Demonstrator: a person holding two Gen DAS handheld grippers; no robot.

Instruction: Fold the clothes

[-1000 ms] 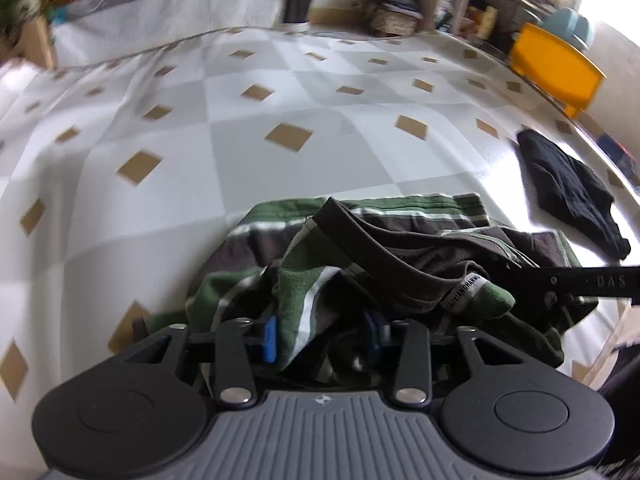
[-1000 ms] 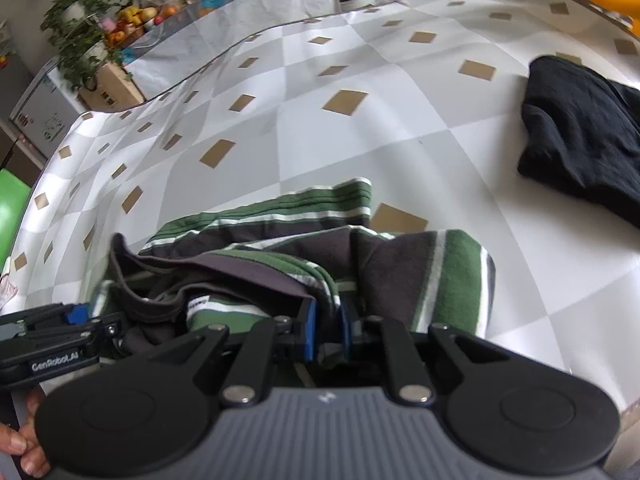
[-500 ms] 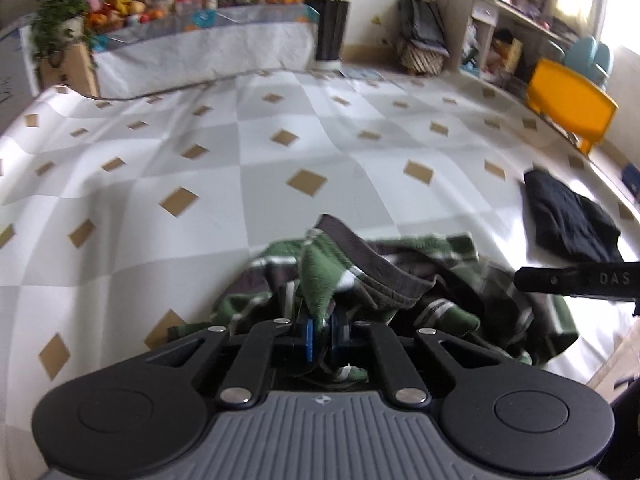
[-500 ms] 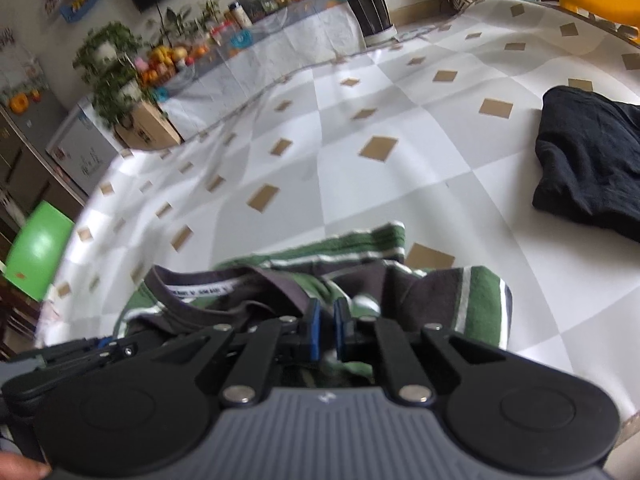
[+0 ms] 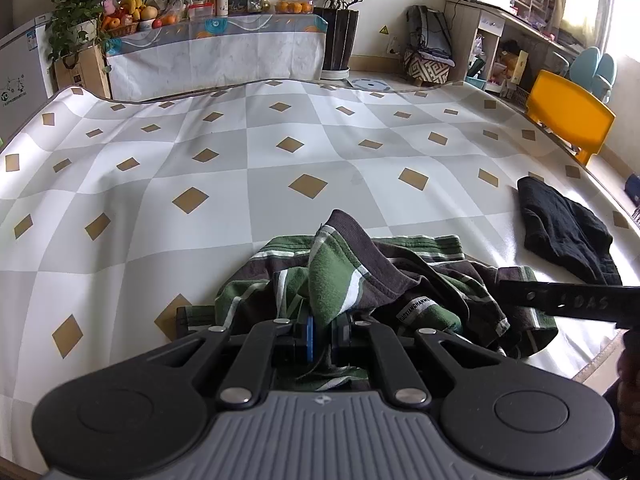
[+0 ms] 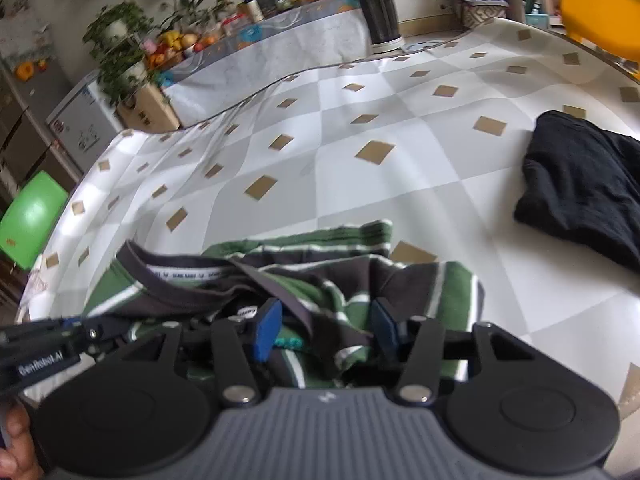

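Left gripper (image 5: 322, 334) pinched the striped shirt (image 5: 360, 280) up; right gripper (image 6: 324, 326) was opening over loose cloth, needing a fresh grip.

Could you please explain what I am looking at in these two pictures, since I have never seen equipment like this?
A person holds a handheld two-finger clamp in each hand; a camera on each looks along its fingers. In the left view, the left gripper is shut on a fold of the green striped shirt, crumpled on the checked tablecloth. In the right view, the right gripper is opening, with shirt cloth between its blue pads but not pinched. A black garment lies apart on the cloth, to the right.
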